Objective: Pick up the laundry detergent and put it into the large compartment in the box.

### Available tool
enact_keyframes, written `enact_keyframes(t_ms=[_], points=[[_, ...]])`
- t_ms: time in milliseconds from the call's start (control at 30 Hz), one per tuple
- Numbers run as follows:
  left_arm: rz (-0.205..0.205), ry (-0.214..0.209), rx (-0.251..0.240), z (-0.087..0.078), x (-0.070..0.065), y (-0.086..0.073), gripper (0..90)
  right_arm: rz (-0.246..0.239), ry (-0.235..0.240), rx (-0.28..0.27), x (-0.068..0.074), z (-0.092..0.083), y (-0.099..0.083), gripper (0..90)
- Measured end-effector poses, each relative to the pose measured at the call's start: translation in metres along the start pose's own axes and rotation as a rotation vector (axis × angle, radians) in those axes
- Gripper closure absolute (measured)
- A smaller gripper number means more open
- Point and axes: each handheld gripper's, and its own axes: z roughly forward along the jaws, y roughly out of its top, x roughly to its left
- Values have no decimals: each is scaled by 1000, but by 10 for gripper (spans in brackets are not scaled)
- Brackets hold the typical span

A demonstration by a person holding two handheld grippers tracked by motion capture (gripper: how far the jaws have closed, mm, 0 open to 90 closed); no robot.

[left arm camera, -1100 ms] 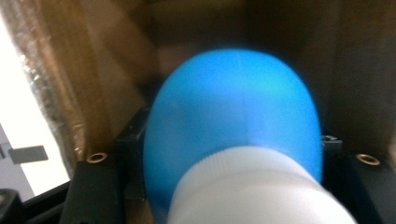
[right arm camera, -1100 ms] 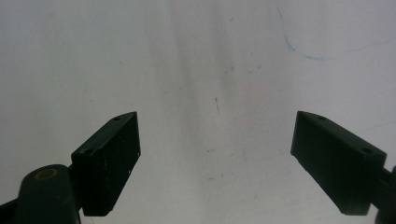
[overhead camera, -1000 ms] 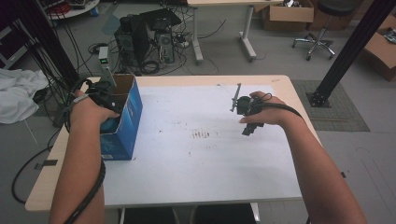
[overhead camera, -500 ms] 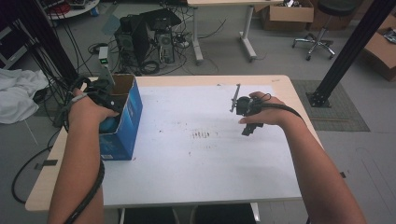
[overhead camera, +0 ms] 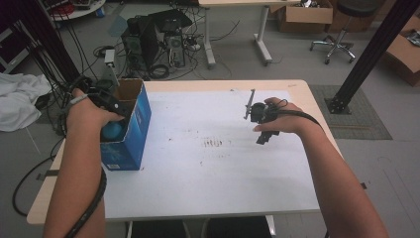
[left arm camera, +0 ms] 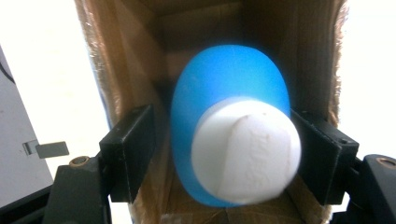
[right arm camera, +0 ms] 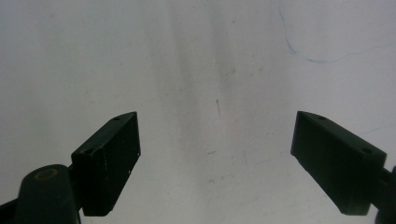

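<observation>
inside the open blue cardboard box [overhead camera: 130,130] at the table's left edge, the left gripper [left arm camera: 224,154] has just been opening its jaws around the blue-and-white object [left arm camera: 233,144]; a clear gap now shows beside the left pad, while the right pad looks close to or touching it. that reads as a release, with the object being dropped off in the box. the right gripper [right arm camera: 217,154] hangs wide open and empty over the white tabletop [overhead camera: 213,163].
</observation>
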Motion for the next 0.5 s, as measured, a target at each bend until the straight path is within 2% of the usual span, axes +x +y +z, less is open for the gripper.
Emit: enact_keyframes(t_ms=[200,300,500], points=[[6,2,-4,-8,-2,-2,270,-5,-2,1,0,-1,1,159],[10,-10,-6,-12,-3,-4,248,-5,2,0,1,-1,0,159],[19,-1,7,-23,-7,-7,195,-4,1,-8,1,-5,-2,158]])
